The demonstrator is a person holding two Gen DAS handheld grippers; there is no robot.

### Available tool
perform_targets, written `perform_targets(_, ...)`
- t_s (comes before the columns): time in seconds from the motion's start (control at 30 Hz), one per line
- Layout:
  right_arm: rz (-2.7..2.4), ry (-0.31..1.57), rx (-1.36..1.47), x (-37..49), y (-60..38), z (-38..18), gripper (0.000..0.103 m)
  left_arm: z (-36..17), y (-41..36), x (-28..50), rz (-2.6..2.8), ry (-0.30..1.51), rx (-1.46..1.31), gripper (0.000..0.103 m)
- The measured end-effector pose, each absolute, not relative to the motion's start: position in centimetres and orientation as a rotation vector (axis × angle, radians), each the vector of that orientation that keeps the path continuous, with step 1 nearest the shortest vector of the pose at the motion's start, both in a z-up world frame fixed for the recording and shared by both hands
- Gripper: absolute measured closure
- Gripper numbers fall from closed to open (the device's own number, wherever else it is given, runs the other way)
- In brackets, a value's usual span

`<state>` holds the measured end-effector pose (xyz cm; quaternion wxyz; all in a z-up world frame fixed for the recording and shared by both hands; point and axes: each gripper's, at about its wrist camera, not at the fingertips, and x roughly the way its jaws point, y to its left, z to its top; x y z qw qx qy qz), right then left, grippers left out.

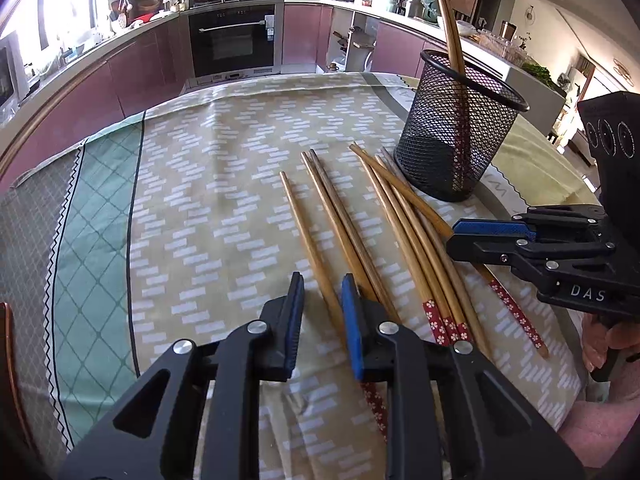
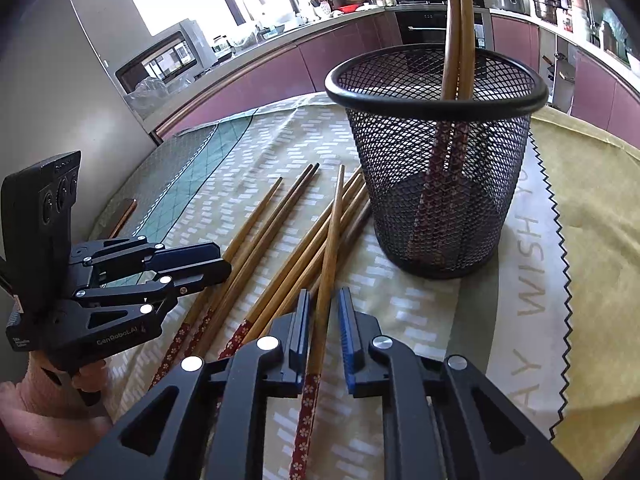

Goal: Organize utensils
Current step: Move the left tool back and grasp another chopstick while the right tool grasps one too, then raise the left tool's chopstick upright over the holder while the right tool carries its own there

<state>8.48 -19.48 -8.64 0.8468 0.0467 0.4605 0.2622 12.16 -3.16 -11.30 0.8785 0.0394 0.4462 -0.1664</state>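
Lying loose on the patterned cloth [image 1: 192,200] covering the bench are about nine wooden chopsticks [image 1: 400,240], their plain tips pointing far and their red flowered ends pointing near. They are fanning out in three groups: a single one [image 1: 308,240] on the left, a pair in the middle, and a crossed heap on the right whose sticks are overlapping one another. A black mesh holder [image 1: 460,132] is standing upright just beyond that heap at the far right, touching or nearly touching its tips, and two more chopsticks [image 1: 448,20] are already leaning inside it. The left tool [image 1: 324,320] is pointing down over the single stick, its pads standing narrowly apart with the stick running between them and not visibly pinched. The right tool [image 2: 324,332] is hovering over the heap, its pads likewise narrowly apart around one chopstick [image 2: 332,240] that is lying across the top of the others; a sliver of gap is showing beside it. The two tools are sitting close together, with a hand [image 2: 92,376] in a pink sleeve [image 2: 40,420] gripping the left one. Purple kitchen cabinets and a black oven [image 1: 232,40] are running along the far wall.
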Motion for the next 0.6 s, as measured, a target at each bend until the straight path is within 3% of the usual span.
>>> perform_targets(0.1, 0.558, 0.971, 0.091, 8.7, -19.2, -8.7, 0.088, -11.3, -3.2, 12.4, -0.331, 0.927, 0.07, 0.09)
perform_targets(0.27, 0.567, 0.969, 0.106, 8.8, -19.1, -8.7, 0.097, -11.4, -2.8, 12.5, -0.325, 0.923, 0.041, 0.094)
perform_targets(0.6, 0.606, 0.917, 0.159, 8.1, -20.1, -7.4, 0.097, -10.6, -2.1, 11.3, -0.336, 0.904, -0.004, 0.095)
